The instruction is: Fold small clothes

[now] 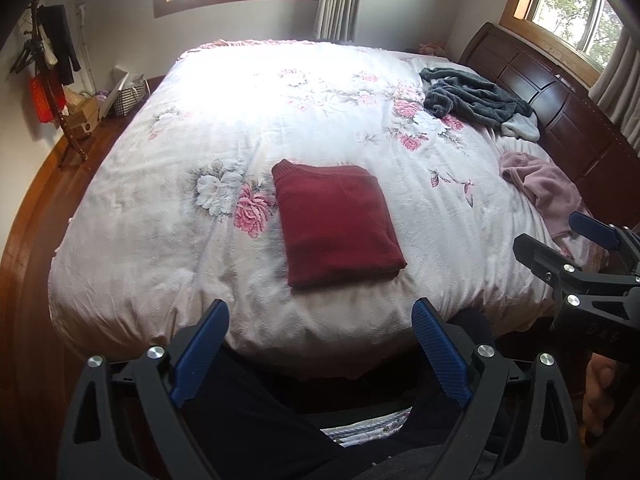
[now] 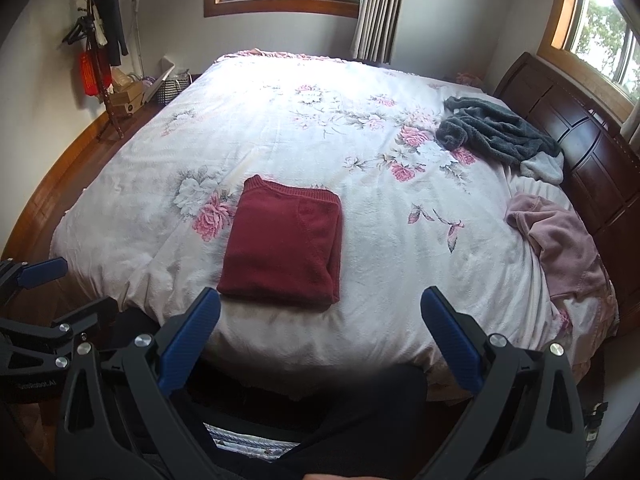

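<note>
A dark red knit garment lies folded into a neat rectangle on the floral bedspread, near the bed's front edge. My left gripper hangs open just short of that edge, with nothing between its blue pads. My right gripper is also open and empty, held back from the garment; it shows at the right border of the left wrist view. A crumpled pink garment and a grey fleece garment lie unfolded by the headboard.
A dark wooden headboard runs along the right. A coat stand and boxes stand on the wooden floor at the far left. The person's dark-trousered legs are below the grippers.
</note>
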`<state>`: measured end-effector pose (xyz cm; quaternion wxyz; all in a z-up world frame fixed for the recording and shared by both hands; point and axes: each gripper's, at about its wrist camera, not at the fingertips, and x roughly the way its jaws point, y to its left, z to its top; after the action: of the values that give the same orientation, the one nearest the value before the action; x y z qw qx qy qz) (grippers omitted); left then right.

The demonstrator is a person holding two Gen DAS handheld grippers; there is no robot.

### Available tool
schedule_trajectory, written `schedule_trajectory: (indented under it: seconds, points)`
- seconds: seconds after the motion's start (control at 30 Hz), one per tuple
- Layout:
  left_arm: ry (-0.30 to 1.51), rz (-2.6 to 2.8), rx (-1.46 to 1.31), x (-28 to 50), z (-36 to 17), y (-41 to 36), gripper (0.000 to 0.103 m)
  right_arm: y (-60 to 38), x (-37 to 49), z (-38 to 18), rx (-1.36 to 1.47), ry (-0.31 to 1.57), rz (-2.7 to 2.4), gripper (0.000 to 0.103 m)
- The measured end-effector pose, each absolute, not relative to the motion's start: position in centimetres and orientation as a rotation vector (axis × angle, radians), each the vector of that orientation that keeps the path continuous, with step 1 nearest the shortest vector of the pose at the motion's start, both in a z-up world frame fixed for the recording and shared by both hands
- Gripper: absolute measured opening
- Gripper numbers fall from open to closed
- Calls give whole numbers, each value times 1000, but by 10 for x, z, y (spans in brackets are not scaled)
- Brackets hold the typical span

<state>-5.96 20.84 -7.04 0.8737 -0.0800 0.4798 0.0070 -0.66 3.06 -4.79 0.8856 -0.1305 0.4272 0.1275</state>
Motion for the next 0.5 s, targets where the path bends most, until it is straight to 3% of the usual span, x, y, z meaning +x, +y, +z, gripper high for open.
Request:
schedule_trajectory:
  seconds: [0.5]
  points:
    - [992,20,-164,-64,-67,209,93,27,-12,-41,-256,861,259,100]
